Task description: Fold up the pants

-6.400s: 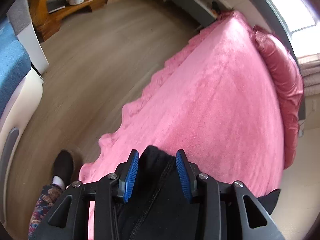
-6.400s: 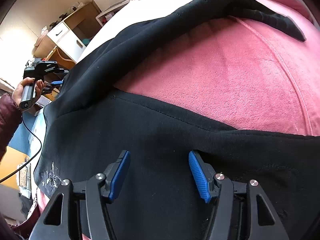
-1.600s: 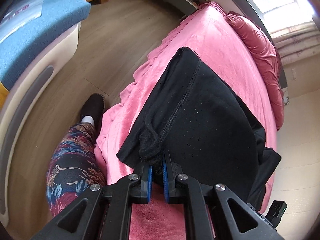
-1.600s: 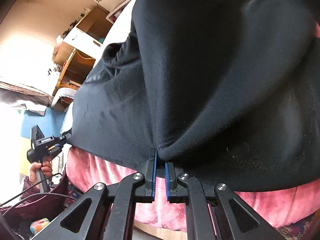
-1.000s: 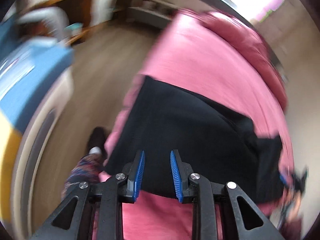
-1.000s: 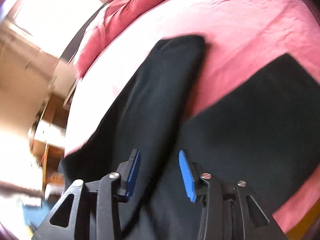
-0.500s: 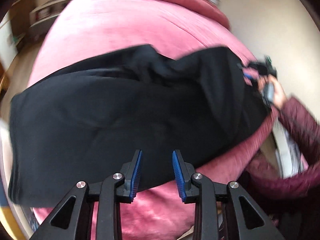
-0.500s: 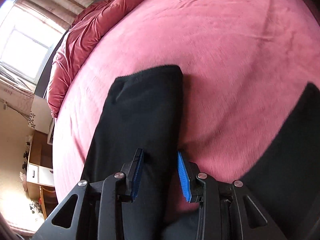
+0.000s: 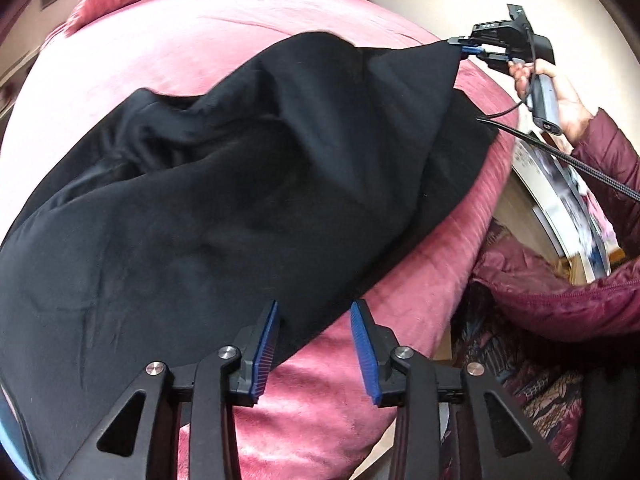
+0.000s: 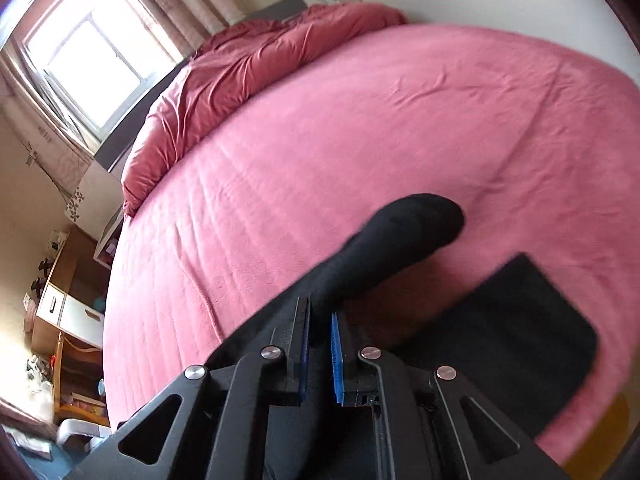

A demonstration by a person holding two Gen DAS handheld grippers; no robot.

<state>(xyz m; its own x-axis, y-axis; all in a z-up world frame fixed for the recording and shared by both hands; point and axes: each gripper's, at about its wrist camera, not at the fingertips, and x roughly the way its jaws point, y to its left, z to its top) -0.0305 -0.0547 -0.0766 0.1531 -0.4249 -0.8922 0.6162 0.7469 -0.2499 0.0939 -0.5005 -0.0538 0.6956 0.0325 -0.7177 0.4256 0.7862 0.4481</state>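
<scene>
Black pants [image 9: 208, 208] lie in loose folds across the pink bed [image 9: 152, 40]. My left gripper [image 9: 316, 346] hovers over their near hem. Its jaws are opening, and the hem lies between them beside the left pad without being pressed. At the far right my right gripper [image 9: 466, 49], held by a hand [image 9: 568, 100], lifts a corner of the cloth. In the right wrist view my right gripper [image 10: 320, 344] is shut on the black pants [image 10: 384, 248]. One leg end curves up off the bed [image 10: 400, 120], and another flat part [image 10: 520, 320] lies to the right.
A maroon quilt [image 10: 240, 64] is bunched at the head of the bed below a window [image 10: 88, 48]. A wooden desk with drawers [image 10: 68, 312] stands at the left. A maroon sleeve [image 9: 612, 152] and a black cable [image 9: 560, 156] cross the bed's right edge.
My right gripper has shut on the pant leg and raised it off the bed. My left gripper has swung along the pants to their near hem, and its jaws have widened.
</scene>
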